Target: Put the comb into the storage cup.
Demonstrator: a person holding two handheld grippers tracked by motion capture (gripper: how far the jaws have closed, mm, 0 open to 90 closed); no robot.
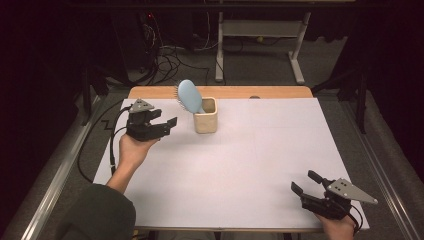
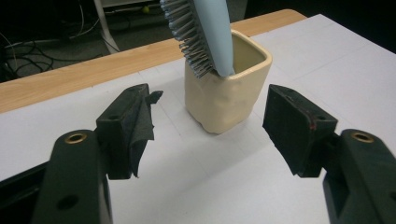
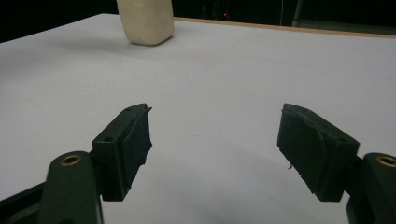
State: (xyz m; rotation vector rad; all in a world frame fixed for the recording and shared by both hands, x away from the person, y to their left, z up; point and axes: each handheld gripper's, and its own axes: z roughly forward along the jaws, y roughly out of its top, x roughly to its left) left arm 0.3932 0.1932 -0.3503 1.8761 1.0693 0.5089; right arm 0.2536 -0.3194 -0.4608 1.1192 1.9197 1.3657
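A cream square cup [image 1: 205, 117] stands upright near the table's far edge, left of centre. A light-blue hairbrush [image 1: 189, 95] rests in it handle-down, its head leaning left with bristles facing away. My left gripper [image 1: 167, 121] hovers just left of the cup, open, with nothing between its jaws. In the left gripper view the cup [image 2: 227, 88] and the brush [image 2: 201, 32] sit just beyond the open left gripper [image 2: 209, 123]. At the near right corner my right gripper [image 1: 305, 181] is open and empty. The right gripper view shows the cup [image 3: 146, 20] far off beyond the right gripper [image 3: 215, 137].
White paper [image 1: 240, 165] covers the wooden table [image 1: 220, 92]; its bare wood shows along the far edge. Behind the table are a white desk frame [image 1: 260, 45] and tangled cables [image 1: 165, 60] on the floor.
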